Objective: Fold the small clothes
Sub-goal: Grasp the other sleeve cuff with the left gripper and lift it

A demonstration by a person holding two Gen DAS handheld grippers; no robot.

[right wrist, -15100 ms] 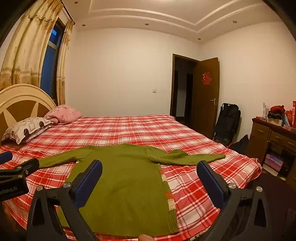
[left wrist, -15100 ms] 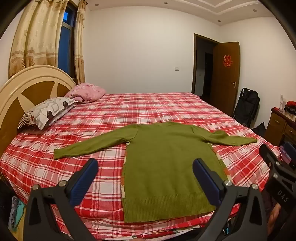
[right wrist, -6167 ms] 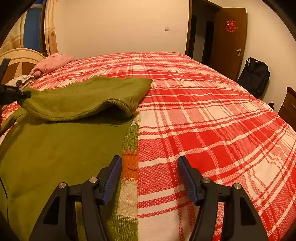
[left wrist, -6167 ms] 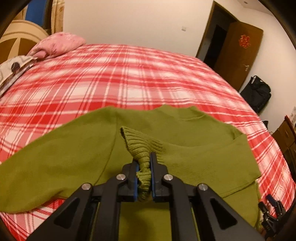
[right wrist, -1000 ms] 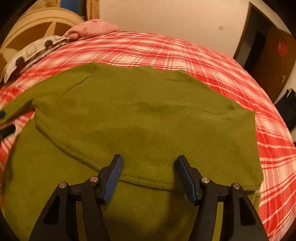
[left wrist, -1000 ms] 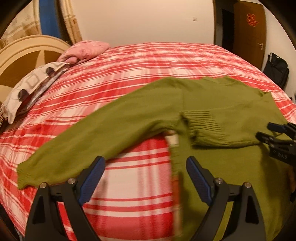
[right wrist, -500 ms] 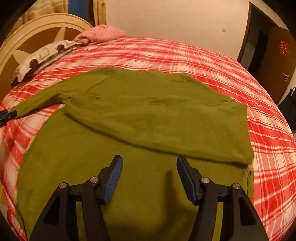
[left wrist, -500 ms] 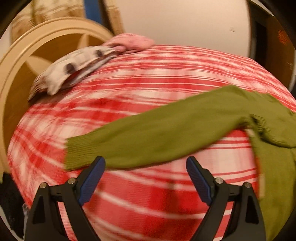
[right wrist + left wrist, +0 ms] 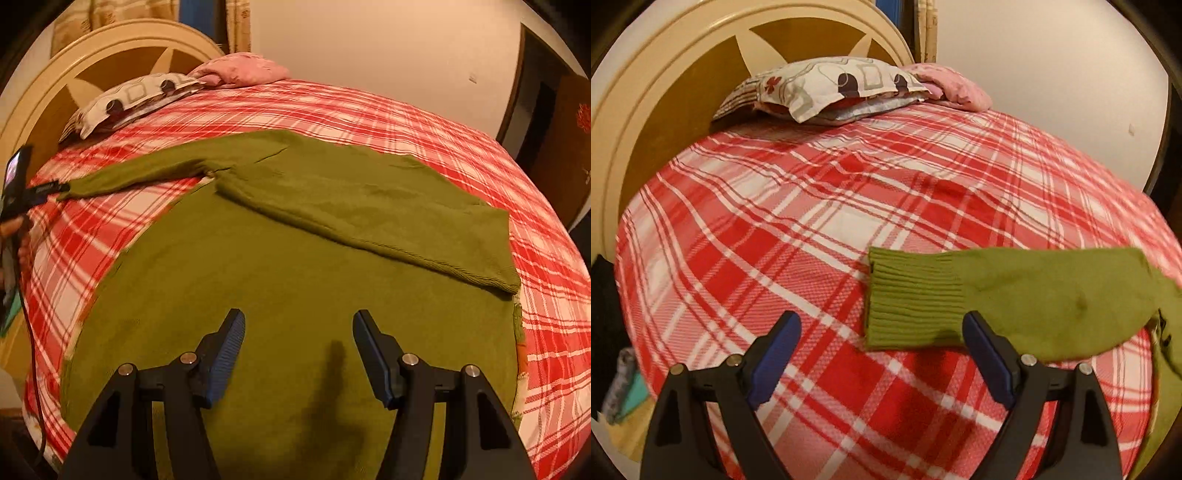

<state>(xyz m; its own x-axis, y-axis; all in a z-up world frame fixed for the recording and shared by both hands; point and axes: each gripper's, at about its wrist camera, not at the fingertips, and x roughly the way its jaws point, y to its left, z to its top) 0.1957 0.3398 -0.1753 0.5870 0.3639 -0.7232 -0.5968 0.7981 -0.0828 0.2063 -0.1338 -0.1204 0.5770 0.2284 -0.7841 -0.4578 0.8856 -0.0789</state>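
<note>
A green knit sweater (image 9: 280, 266) lies flat on the red plaid bed (image 9: 424, 122). Its right sleeve (image 9: 369, 210) is folded across the chest. Its left sleeve (image 9: 140, 173) stretches out to the left, and its ribbed cuff (image 9: 912, 299) shows in the left wrist view. My left gripper (image 9: 882, 354) is open, just short of that cuff, which lies between the fingers' far ends. It also shows small at the cuff in the right wrist view (image 9: 22, 192). My right gripper (image 9: 297, 354) is open and empty above the sweater's lower body.
A patterned pillow (image 9: 831, 88) and a pink pillow (image 9: 956, 86) lie by the round wooden headboard (image 9: 665, 92). A dark doorway and brown door (image 9: 554, 110) stand at the right. The bed's left edge drops to the floor (image 9: 624, 406).
My left gripper has swung left along the outstretched sleeve to its cuff. My right gripper has pulled back a little over the sweater's lower body. Both stayed open.
</note>
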